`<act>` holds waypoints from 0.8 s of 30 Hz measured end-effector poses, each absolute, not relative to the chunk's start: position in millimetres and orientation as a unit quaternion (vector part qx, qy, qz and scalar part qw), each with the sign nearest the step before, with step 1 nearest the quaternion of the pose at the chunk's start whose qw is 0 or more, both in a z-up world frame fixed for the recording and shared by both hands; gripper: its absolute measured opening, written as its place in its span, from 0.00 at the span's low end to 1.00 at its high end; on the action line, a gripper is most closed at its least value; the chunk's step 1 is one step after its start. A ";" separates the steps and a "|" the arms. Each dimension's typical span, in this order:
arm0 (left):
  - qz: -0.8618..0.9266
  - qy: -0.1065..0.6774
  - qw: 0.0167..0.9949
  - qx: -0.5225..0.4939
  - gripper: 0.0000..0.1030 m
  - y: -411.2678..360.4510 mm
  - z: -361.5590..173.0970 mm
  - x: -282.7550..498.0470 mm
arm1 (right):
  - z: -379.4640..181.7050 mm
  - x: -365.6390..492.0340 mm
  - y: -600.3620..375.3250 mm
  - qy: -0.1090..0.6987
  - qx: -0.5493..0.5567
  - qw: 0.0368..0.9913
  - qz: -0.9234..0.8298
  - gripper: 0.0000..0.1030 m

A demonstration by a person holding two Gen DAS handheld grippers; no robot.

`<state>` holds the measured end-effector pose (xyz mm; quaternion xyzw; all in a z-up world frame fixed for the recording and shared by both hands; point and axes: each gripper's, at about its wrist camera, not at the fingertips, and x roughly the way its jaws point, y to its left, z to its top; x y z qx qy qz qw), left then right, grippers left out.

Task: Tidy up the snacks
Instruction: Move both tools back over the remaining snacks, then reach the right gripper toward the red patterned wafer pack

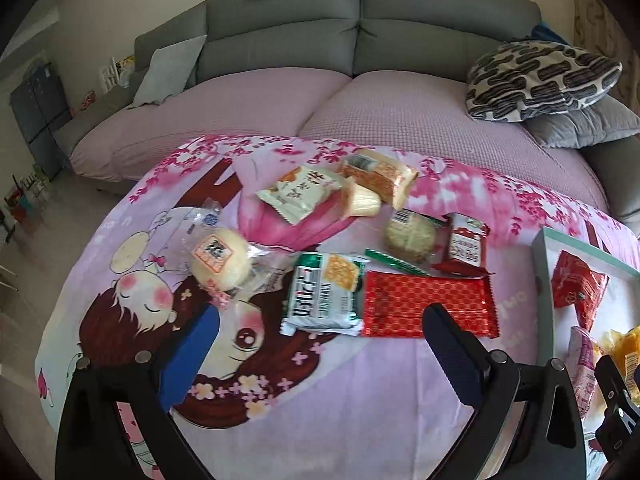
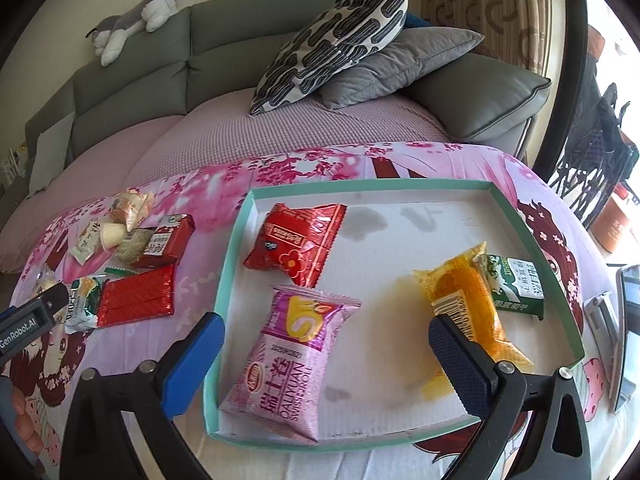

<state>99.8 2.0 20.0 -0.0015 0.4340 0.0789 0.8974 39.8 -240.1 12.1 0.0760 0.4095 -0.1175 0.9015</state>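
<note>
In the left wrist view, the left gripper [image 1: 320, 344] hangs over a pink cartoon-print cloth [image 1: 340, 392] with its jaws spread wide and nothing between them. Just past the fingertips lie a green-and-white cracker pack [image 1: 324, 294] and a flat red foil pack [image 1: 428, 304], touching side by side. To the left sits a round bun in clear wrap [image 1: 219, 260]. Farther back are a pale green round cake [image 1: 410, 233], a small red pack [image 1: 466, 245], a white sachet [image 1: 300, 192] and an orange-wrapped cake [image 1: 378, 176], bunched close together. The teal-rimmed tray [image 1: 540, 256] shows at the right edge. A grey sofa [image 1: 320, 32] with a patterned pillow [image 1: 540, 80] stands behind.

In the right wrist view, the right gripper [image 2: 324, 354] is also wide open and empty, poised over the near part of the tray [image 2: 400, 186]. Between its fingers lies a pink Swiss roll pack [image 2: 292, 364]. A red snack pack [image 2: 298, 242] rests beyond it, and a yellow cake pack [image 2: 468, 304] lies by the right finger, touching a green carton [image 2: 516, 288]. The remaining snacks sit on the cloth to the tray's left, where the left gripper's tip [image 2: 36, 312] shows. A phone [image 2: 628, 332] lies at the right edge.
</note>
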 end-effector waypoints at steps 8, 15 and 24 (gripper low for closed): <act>0.142 0.433 0.890 -0.035 0.98 75.7 20.4 94.6 | 8.0 55.3 -171.8 0.415 0.049 0.907 -0.049 1.00; 0.150 0.440 0.884 -0.050 0.98 109.1 12.1 96.9 | -0.8 67.0 -129.7 0.423 0.037 0.905 -0.014 1.00; 0.110 0.454 0.883 -0.043 0.98 102.3 0.6 114.4 | -10.5 79.3 -111.4 0.431 0.031 0.902 -0.004 1.00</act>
